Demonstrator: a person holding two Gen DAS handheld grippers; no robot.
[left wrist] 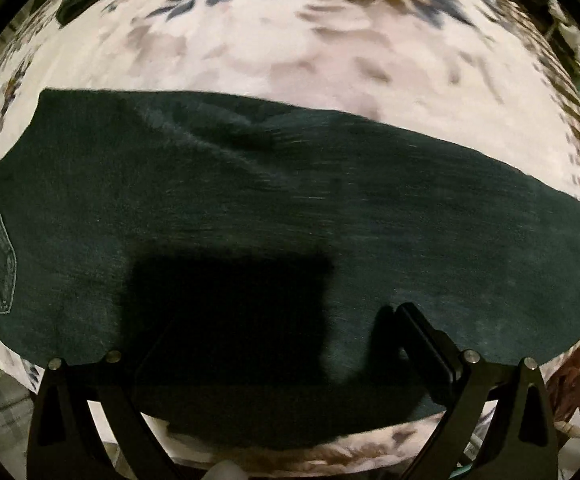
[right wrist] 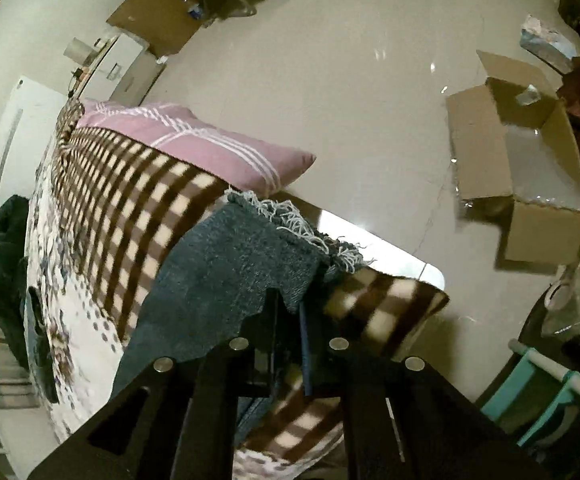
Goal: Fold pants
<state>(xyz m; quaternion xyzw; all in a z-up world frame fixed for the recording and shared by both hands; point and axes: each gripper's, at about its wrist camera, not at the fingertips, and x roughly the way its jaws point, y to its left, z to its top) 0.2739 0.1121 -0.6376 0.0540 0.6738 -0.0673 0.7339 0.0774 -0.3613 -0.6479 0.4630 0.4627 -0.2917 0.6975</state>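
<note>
The left gripper hangs wide apart above the pants, spread ahead on a flowery bed. Only the right gripper view shows its jaws pinching the frayed hem, with a pillow, box and floor beyond.

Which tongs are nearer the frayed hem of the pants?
Right. The right tongs are shut on the pants just below the frayed hem; the left tongs hover open over mid-leg denim, no hem in view.
</note>
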